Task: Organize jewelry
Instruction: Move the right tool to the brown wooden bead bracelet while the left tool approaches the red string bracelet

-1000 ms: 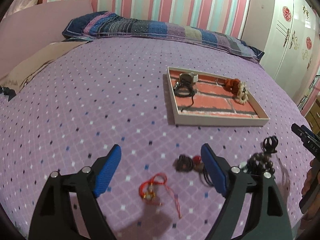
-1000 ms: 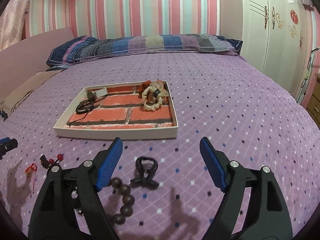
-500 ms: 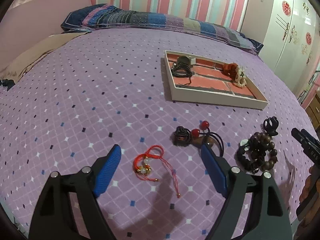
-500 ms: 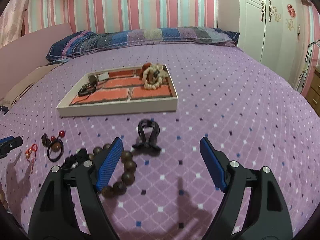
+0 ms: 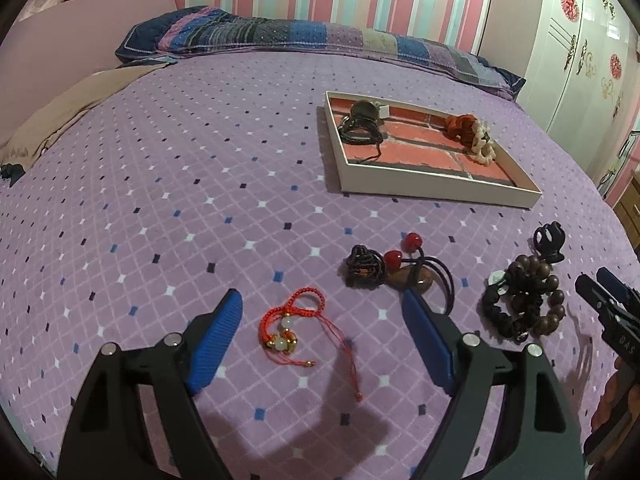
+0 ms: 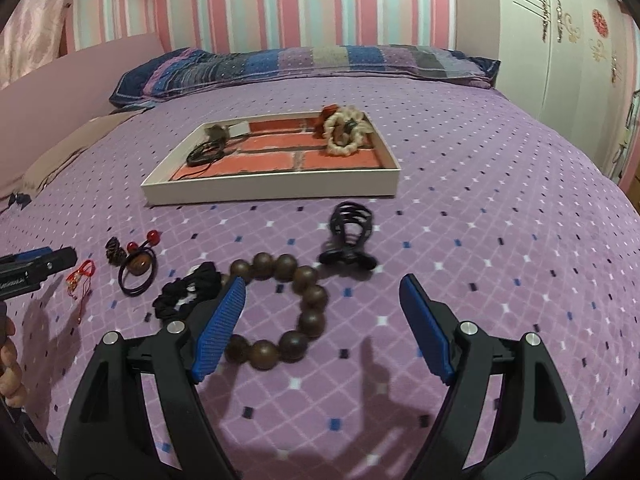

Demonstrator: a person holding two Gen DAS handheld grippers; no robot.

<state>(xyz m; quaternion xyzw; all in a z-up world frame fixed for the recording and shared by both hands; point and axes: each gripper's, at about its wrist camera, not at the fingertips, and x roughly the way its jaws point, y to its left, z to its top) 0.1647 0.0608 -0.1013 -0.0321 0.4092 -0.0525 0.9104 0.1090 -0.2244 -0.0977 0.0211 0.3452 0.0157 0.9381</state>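
On the purple bedspread a red cord bracelet lies between the wide-apart fingers of my open left gripper. Beyond it sit a dark knot and a black hair tie with red beads. A brown wooden bead bracelet lies between the fingers of my open right gripper, close to the left pad. A black hair claw stands just past it, and a black scrunchie lies to its left. The white tray with a brick-pattern floor holds a black cord, a cream bead bracelet and an orange piece.
A long patterned pillow runs across the head of the bed, with a pink headboard at left. White wardrobe doors stand to the right. A beige cloth lies at the left edge of the bed. A hand shows at far left.
Both grippers have sunk toward the bedspread. The red bracelet now sits higher between the left fingers. The right gripper has shifted so the wooden beads lie between its fingers.
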